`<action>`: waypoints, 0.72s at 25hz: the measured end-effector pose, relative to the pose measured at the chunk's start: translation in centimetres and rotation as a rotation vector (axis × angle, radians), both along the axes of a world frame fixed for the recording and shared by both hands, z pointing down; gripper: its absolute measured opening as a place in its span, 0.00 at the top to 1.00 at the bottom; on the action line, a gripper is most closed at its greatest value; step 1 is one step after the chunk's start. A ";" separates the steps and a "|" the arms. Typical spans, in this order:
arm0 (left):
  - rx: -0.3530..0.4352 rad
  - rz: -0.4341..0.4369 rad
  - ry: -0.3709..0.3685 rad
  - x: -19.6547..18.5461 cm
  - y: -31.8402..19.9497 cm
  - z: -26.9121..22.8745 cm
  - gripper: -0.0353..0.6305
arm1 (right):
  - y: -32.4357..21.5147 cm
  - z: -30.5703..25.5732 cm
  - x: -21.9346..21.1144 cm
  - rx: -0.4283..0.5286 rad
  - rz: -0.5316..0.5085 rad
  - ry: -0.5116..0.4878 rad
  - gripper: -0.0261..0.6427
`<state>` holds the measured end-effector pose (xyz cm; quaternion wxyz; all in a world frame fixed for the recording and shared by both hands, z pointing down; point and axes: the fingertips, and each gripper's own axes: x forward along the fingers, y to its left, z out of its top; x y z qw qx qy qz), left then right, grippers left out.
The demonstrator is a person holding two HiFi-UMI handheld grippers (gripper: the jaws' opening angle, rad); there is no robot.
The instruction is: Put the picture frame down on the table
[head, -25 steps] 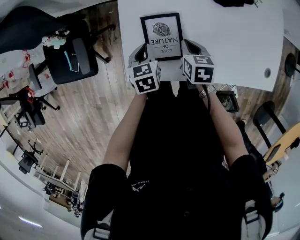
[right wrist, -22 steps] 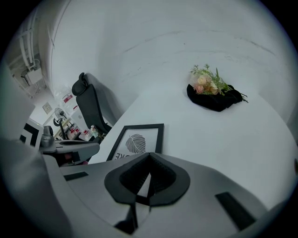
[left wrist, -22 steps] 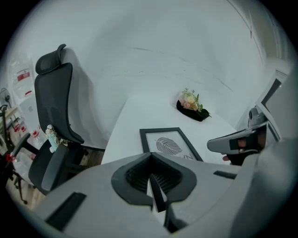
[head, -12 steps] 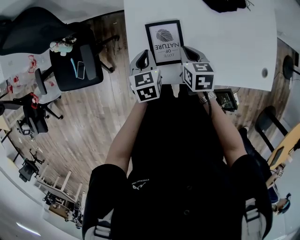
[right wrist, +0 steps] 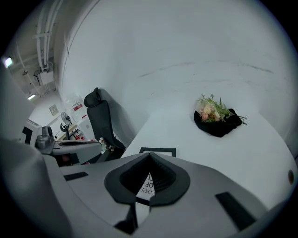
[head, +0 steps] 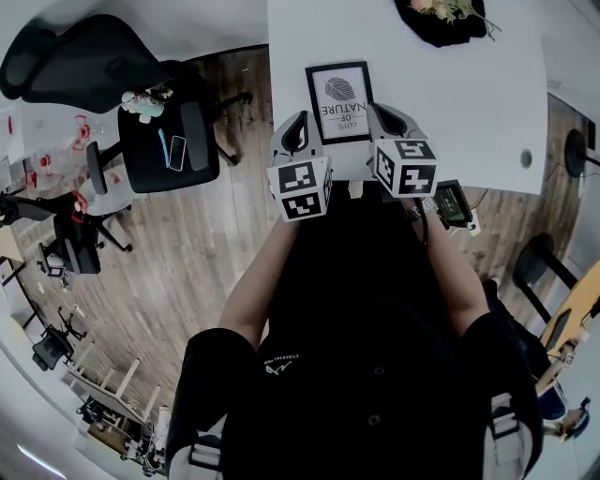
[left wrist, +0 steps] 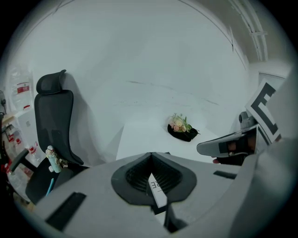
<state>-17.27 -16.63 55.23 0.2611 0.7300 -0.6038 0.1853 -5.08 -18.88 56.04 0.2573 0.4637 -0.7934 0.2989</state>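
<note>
Your one black rectangular picture frame (head: 339,89) with a white print is held by two grippers, one at each lower corner. The left gripper (head: 302,127) pinches the frame's left edge, and the right gripper (head: 382,114) seems clamped on its right. One white table (head: 469,103) lies under the frame, though I cannot tell if they touch. One black dish of flowers (head: 448,14) sits well beyond the frame.

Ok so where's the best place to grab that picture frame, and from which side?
Take the picture frame by its near short edge, one corner each, coming in from the near side of the table. It is a thin flat panel, so the jaws can close across its thickness. The left gripper and right gripper hold it this way now.
</note>
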 end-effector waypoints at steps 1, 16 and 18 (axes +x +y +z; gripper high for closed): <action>0.013 -0.002 -0.001 -0.1 0.0 -0.7 0.94 | 0.0 -0.5 0.0 0.010 0.001 -0.001 0.96; 0.166 0.040 -0.017 1.1 0.0 -7.8 0.94 | 0.6 -7.1 0.6 0.145 -0.010 -0.009 0.96; 0.188 0.047 -0.026 1.3 -0.2 -8.5 0.94 | 0.6 -7.7 0.7 0.160 -0.005 -0.014 0.96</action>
